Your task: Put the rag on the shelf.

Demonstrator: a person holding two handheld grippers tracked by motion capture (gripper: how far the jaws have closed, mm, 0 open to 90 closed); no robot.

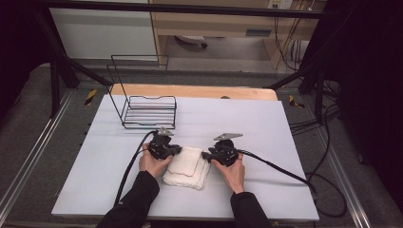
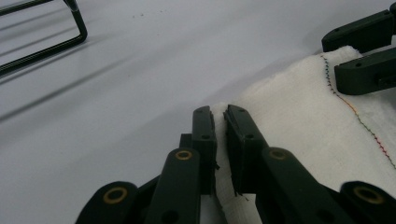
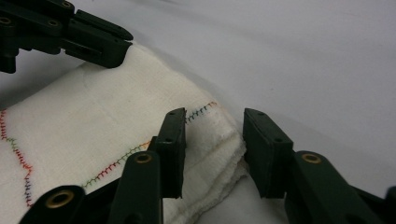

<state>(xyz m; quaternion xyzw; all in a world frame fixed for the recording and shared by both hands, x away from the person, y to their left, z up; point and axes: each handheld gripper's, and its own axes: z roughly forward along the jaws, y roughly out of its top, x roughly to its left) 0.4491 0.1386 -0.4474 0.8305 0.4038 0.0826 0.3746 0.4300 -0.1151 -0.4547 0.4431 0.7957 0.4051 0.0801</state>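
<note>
White towel (image 1: 187, 166) soft woven cloth; rack (image 1: 149, 112) thin black wire; table (image 1: 266, 128) matt.

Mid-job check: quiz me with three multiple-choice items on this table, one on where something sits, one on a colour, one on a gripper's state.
1. Where does the wire rack stand relative to the folded cloth?
A. Farther from the person, towards the left
B. On top of the cloth
C. Nearer the person, at the right edge

2. What colour is the cloth's fabric?
A. Dark blue
B. White
C. Black

3. How does the left gripper stand?
A. Wide open above the rack
B. Shut on an edge of the cloth
C. Shut on a cable

Answers: 1 A, the high view shows the rack at the far left of the table, apart from the cloth. 2 B, the fabric is white with a multicoloured stitched line. 3 B, the left gripper view shows cloth pinched between its jaws, while the right gripper has a cloth corner between jaws not yet pressed shut.
</note>
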